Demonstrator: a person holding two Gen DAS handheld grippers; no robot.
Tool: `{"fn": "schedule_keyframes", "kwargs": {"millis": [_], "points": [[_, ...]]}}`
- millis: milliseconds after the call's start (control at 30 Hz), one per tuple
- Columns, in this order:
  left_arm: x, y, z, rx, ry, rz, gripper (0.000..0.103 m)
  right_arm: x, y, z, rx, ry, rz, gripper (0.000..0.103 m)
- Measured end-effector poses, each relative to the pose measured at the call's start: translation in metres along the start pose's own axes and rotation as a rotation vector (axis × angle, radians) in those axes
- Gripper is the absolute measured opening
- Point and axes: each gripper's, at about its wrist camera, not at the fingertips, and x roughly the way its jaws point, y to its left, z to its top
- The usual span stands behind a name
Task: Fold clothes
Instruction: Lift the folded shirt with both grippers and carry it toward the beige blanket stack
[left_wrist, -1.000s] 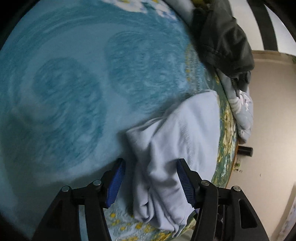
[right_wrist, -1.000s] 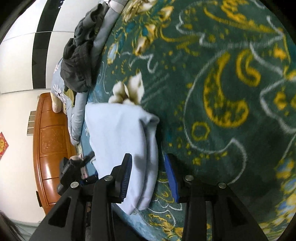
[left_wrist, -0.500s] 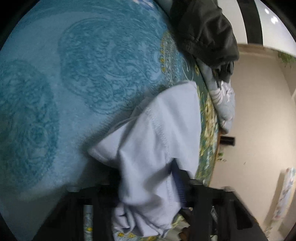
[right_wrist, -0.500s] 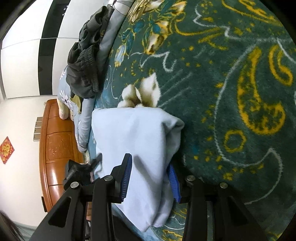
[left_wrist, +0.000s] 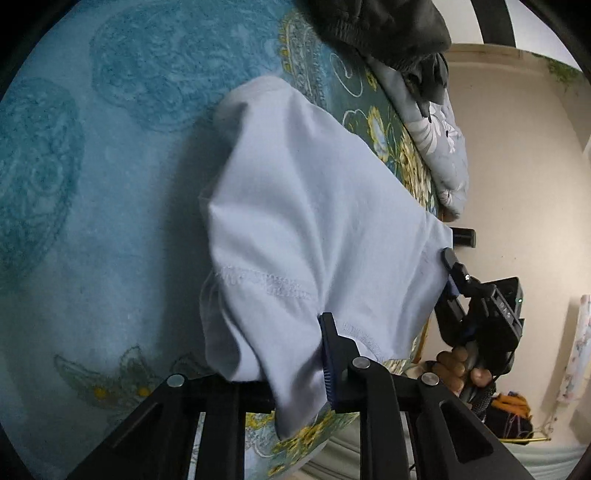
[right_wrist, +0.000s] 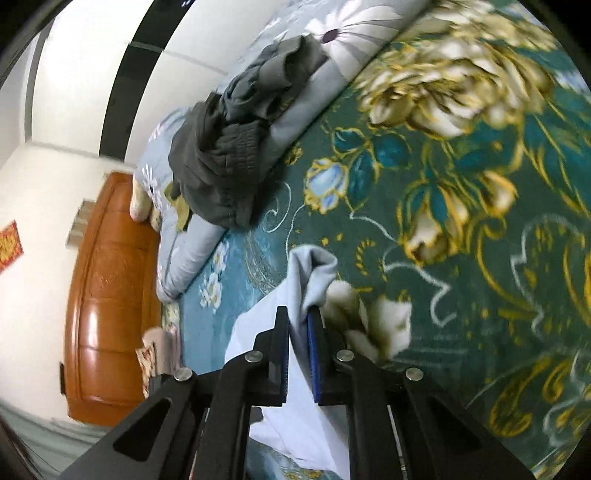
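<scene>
A pale blue garment (left_wrist: 314, 236) is stretched above the patterned bedspread (left_wrist: 110, 184), held between both grippers. My left gripper (left_wrist: 295, 365) is shut on its near hem; the cloth drapes over and hides the left finger. My right gripper (right_wrist: 298, 332) is shut on the other edge of the garment (right_wrist: 314, 269), which bunches above the fingertips. The right gripper also shows in the left wrist view (left_wrist: 458, 277), at the garment's far corner, with the person's hand on it.
A dark grey garment (right_wrist: 229, 155) lies crumpled on a grey floral quilt (right_wrist: 332, 55) at the bed's far side. A brown wooden headboard (right_wrist: 110, 295) stands at the left. The green and gold bedspread (right_wrist: 461, 221) spreads right.
Both grippers have closed on the pale blue garment and lifted it off the bedspread. It now hangs stretched between them instead of lying folded.
</scene>
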Motion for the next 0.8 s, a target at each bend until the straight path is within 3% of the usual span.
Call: {"fn": "schedule_keyframes", "kwargs": {"millis": [67, 167, 300, 333, 367, 433, 567, 800], "points": [[-0.002, 0.003, 0.001, -0.015, -0.009, 0.006, 0.022, 0.004, -0.001, 0.0, -0.021, 0.026, -0.029, 0.009], [-0.005, 0.002, -0.003, 0.0, -0.008, 0.044, 0.032, 0.007, -0.019, -0.009, 0.023, 0.046, -0.038, 0.009], [-0.016, 0.001, -0.006, 0.004, -0.033, 0.058, 0.059, 0.001, -0.038, -0.018, 0.065, 0.043, -0.047, 0.013], [-0.021, 0.002, -0.006, 0.003, -0.053, 0.066, 0.062, -0.001, -0.039, -0.02, 0.063, 0.046, -0.051, 0.019], [-0.026, 0.003, -0.005, 0.002, -0.077, 0.075, 0.062, -0.002, -0.041, -0.021, 0.062, 0.05, -0.055, 0.033], [-0.035, 0.011, -0.005, -0.011, -0.117, 0.097, 0.064, -0.003, -0.045, -0.024, 0.067, 0.056, -0.06, 0.043], [-0.029, 0.023, 0.003, -0.056, -0.123, 0.133, 0.065, 0.004, -0.059, -0.032, 0.11, 0.077, -0.074, 0.043], [-0.017, 0.014, 0.015, 0.021, -0.139, 0.116, 0.063, 0.017, -0.064, -0.048, 0.175, 0.064, -0.027, 0.043]]}}
